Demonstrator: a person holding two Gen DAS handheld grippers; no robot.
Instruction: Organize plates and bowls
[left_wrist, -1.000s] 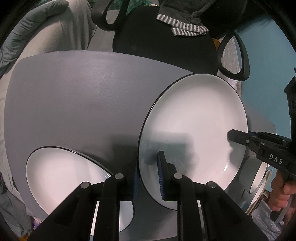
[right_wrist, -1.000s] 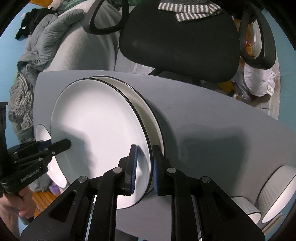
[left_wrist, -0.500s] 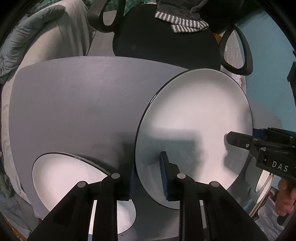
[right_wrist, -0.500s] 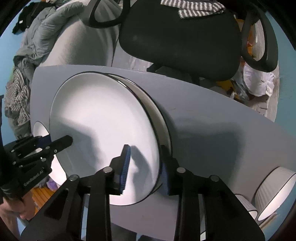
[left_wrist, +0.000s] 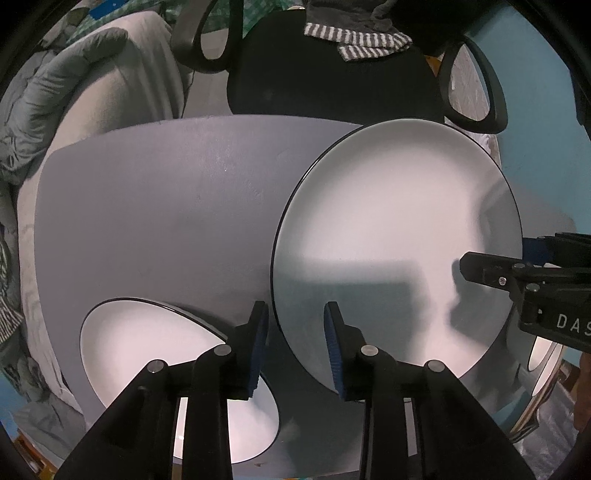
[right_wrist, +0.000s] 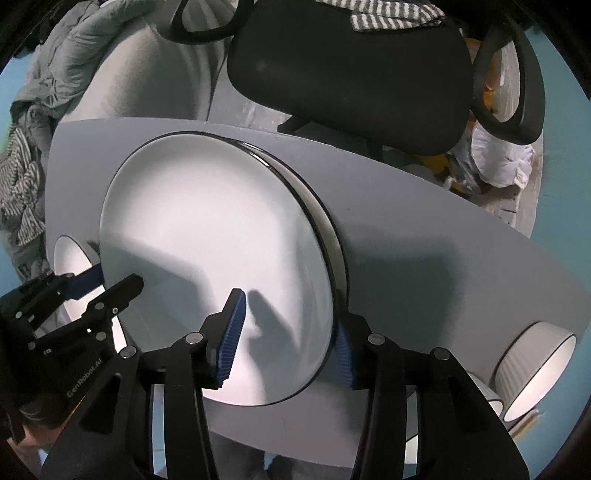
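Observation:
A large white plate with a black rim (left_wrist: 399, 236) lies on top of a second like plate (right_wrist: 334, 240) on the grey table. My left gripper (left_wrist: 295, 343) is open, its jaws either side of the top plate's near-left rim without gripping. My right gripper (right_wrist: 291, 343) is open too, straddling the stack's right rim; it also shows in the left wrist view (left_wrist: 517, 273). The left gripper shows in the right wrist view (right_wrist: 88, 288). Another white plate (left_wrist: 155, 354) lies at the table's front left.
Two ribbed white bowls (right_wrist: 535, 373) stand at the table's right end. A black office chair (left_wrist: 332, 62) with a striped cloth stands behind the grey table (left_wrist: 166, 206). Grey bedding (left_wrist: 74, 85) lies at the back left.
Both grippers have opened and let go of the top plate, which has settled onto the plate beneath it. The right gripper has opened wider over the last half second.

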